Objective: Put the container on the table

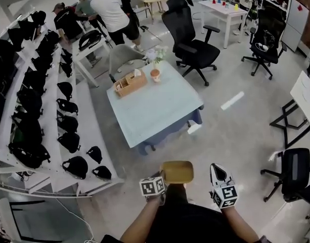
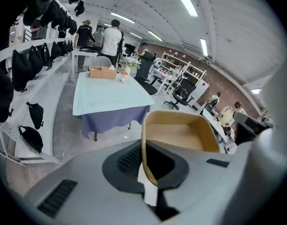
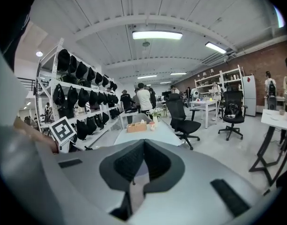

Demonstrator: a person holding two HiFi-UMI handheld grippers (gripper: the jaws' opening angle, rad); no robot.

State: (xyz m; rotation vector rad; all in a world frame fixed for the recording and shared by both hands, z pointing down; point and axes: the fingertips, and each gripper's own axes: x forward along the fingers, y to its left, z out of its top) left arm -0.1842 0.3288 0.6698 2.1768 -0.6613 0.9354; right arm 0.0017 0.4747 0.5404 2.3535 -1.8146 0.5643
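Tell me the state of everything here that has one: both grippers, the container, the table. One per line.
container: empty, open side up, held in the air
left gripper: shut on the container's wall
right gripper: shut, nothing between its jaws
table: the container not on it yet, near part bare

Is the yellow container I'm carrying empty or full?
Empty: the container, pinched by its rim in the left tongs, shows only a bare floor inside.
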